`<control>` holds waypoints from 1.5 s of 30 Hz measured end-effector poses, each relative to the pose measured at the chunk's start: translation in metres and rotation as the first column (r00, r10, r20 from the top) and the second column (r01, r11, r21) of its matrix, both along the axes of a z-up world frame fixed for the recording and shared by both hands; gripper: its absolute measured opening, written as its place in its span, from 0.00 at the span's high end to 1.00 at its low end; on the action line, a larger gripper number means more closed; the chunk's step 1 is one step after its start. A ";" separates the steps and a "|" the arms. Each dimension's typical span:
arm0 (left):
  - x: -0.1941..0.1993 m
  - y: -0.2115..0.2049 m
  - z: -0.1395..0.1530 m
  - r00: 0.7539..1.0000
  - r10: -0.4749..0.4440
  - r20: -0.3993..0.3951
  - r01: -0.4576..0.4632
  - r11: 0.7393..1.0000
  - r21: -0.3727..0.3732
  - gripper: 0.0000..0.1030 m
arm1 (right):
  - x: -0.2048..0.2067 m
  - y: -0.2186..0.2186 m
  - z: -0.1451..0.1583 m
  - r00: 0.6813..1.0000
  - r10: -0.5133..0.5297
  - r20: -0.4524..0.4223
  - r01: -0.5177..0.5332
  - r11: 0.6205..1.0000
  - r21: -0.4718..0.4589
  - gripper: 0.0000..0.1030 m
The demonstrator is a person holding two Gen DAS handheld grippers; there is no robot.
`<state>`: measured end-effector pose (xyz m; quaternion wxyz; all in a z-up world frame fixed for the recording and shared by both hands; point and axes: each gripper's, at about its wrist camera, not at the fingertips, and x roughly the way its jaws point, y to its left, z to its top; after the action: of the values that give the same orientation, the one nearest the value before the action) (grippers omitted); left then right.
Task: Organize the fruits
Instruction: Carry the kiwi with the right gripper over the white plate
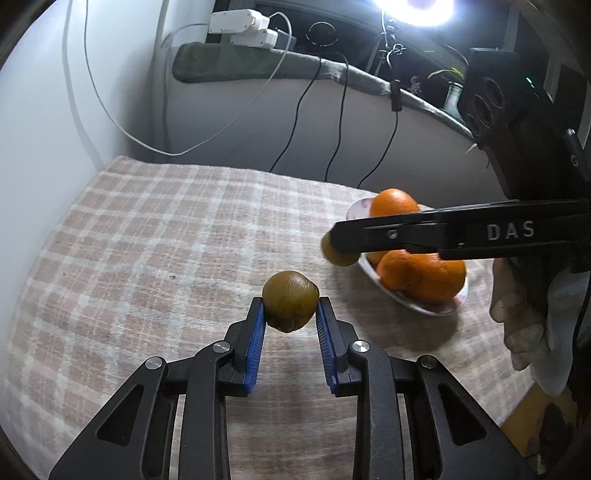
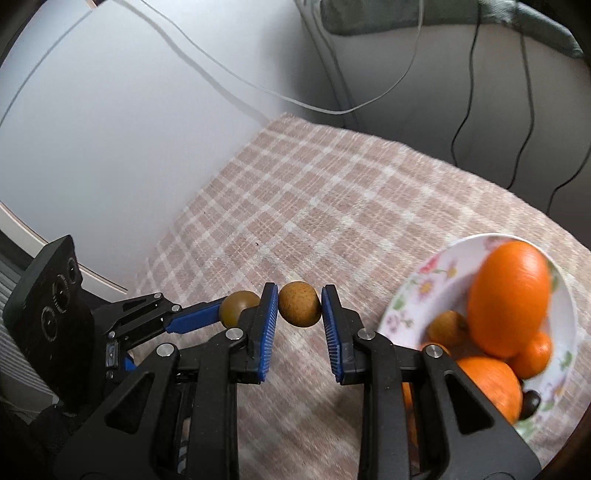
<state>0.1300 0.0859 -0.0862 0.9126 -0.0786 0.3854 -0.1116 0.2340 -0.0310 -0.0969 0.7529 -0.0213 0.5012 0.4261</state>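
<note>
My left gripper [image 1: 290, 308] is shut on a greenish-brown round fruit [image 1: 290, 301], held above the checked cloth [image 1: 166, 236]. My right gripper [image 2: 299, 304] is shut on a smaller brown speckled fruit [image 2: 299, 303], which also shows in the left wrist view [image 1: 338, 256] beside the bowl. A floral white bowl [image 2: 413, 295] at the right holds several oranges [image 2: 511, 295] and a small brown fruit [image 2: 448, 326]. The bowl also shows in the left wrist view [image 1: 424, 304] with oranges [image 1: 393, 203]. The left gripper with its fruit [image 2: 236, 306] appears left of my right fingers.
The checked cloth [image 2: 314, 206] covers the table. White and black cables [image 1: 332, 122] hang down the wall behind. A bright lamp [image 1: 417, 7] shines at the top. A dark wooden table edge [image 1: 546, 417] shows at lower right.
</note>
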 end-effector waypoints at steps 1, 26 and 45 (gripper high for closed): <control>0.000 -0.002 0.002 1.000 -0.002 0.004 0.002 1.000 -0.003 0.75 | -0.001 -0.006 0.003 1.000 -0.008 0.007 0.008 1.000 0.005 0.75; 0.014 -0.045 0.019 0.997 -0.067 0.030 0.067 0.998 -0.004 0.75 | 0.013 -0.137 0.028 0.968 -0.228 0.102 0.222 0.973 0.071 0.75; 0.034 -0.061 0.017 0.996 -0.089 0.023 0.089 0.996 0.001 0.75 | 0.024 -0.183 0.014 0.948 -0.306 0.083 0.301 0.951 0.074 0.75</control>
<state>0.1642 0.0247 -0.0692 0.9111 -0.0603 0.3780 -0.1529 0.2584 -0.2141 -0.0827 0.8323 0.0589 0.4495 0.3188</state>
